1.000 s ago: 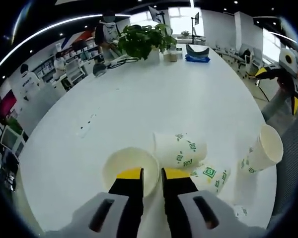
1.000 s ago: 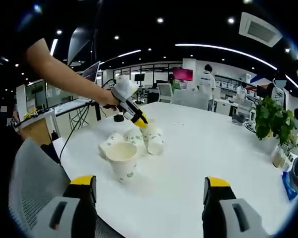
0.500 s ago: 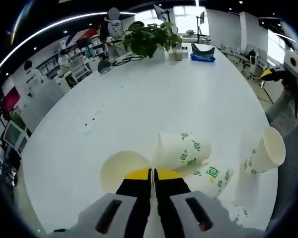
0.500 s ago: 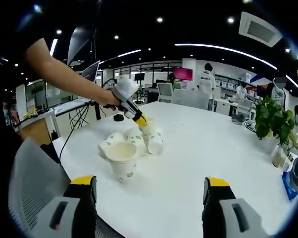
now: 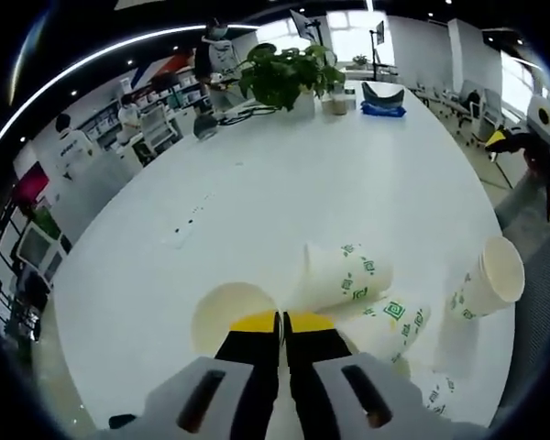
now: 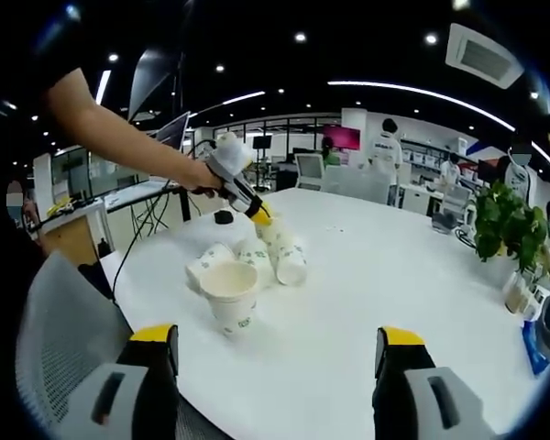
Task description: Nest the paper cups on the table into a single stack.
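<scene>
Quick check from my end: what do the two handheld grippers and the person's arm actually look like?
The left gripper has light grey moulded bodies with slot openings, black jaws and yellow tips. The right gripper matches: grey bodies, black jaws, yellow caps. In the right gripper view, the left gripper shows a white rounded housing, and the person's forearm is bare, no sleeve.

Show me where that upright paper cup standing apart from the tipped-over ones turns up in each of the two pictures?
Left gripper view: the upright paper cup stands at the right edge, past the tipped cups.
Right gripper view: it stands left of centre, nearest the camera, before the pile.
Shared landmark: the potted plant on the white table.
</scene>
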A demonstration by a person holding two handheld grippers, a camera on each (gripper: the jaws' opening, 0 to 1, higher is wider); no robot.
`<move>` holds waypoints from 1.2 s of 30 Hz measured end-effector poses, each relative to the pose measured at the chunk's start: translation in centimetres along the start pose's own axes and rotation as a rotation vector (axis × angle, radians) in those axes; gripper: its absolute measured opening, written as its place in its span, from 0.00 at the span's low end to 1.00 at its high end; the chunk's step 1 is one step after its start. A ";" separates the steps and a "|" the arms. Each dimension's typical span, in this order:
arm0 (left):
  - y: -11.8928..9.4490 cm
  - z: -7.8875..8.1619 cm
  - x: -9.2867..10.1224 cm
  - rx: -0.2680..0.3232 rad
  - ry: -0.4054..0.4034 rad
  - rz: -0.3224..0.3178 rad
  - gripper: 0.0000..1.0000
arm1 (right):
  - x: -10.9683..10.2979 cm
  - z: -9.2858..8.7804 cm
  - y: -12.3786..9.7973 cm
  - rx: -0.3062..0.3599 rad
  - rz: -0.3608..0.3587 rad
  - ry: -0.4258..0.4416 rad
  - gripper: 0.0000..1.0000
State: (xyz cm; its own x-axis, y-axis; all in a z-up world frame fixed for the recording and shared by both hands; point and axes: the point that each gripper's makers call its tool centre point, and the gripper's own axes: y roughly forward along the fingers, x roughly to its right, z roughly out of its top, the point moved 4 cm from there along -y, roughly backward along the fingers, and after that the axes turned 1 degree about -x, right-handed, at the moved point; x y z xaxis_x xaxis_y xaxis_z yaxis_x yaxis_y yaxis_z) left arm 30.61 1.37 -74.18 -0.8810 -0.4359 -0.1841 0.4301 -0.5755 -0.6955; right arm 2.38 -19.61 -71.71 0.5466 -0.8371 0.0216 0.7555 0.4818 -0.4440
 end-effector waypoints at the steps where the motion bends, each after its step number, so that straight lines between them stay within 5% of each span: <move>1: -0.1 0.0 0.0 0.001 0.000 0.001 0.00 | 0.0 0.0 0.0 0.000 0.000 0.000 0.90; 24: -5.6 2.9 1.9 0.057 0.017 0.029 0.00 | -0.1 0.4 -0.2 0.028 0.003 -0.012 0.90; 36: -9.6 6.2 4.9 0.110 0.080 -0.030 0.00 | -0.1 0.5 -0.3 0.034 -0.004 -0.017 0.90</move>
State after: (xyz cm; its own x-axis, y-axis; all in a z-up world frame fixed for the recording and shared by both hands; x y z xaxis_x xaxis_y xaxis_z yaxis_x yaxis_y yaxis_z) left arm 23.39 0.44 -64.12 -0.9047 -0.3636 -0.2220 0.4186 -0.6620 -0.6217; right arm 2.29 -19.53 -71.18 0.5490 -0.8350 0.0387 0.7696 0.4868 -0.4132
